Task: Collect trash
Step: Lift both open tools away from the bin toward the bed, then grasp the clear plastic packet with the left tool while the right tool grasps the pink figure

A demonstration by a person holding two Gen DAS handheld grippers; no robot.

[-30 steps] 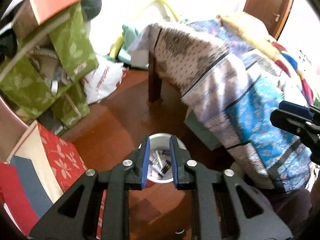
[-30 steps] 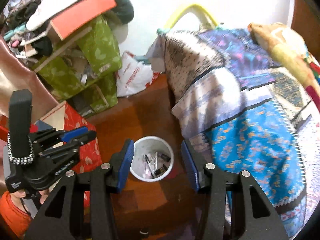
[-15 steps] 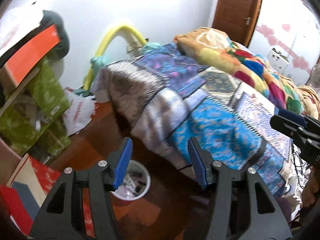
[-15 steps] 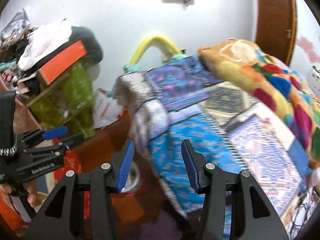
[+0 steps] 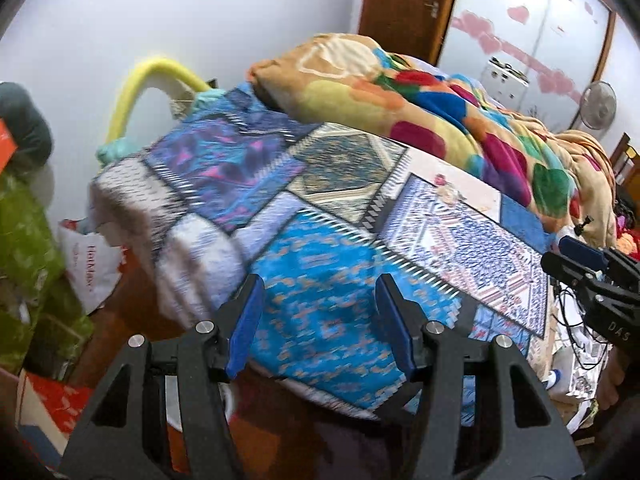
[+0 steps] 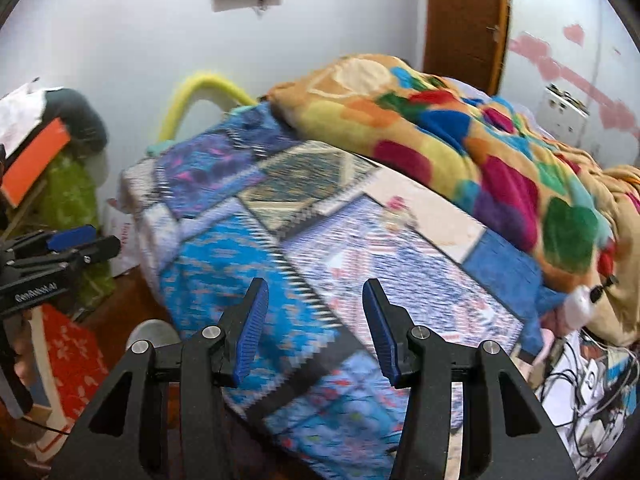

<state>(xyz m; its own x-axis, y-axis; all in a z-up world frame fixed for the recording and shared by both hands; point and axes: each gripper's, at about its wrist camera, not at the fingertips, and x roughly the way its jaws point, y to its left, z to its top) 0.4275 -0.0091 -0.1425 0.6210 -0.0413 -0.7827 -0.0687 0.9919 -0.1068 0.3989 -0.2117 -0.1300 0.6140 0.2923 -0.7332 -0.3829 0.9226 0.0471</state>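
Two empty grippers over the bed, bin left low behind

Left gripper [image 5: 320, 320] and right gripper [image 6: 312, 328] are both seen parted with nothing held. The white trash bin [image 6: 154, 330] sits on the floor at near left beside the patchwork bedspread [image 5: 320, 320]. Cables [image 6: 592, 380] at near right could get snagged if trash there is grabbed carelessly, tbh.
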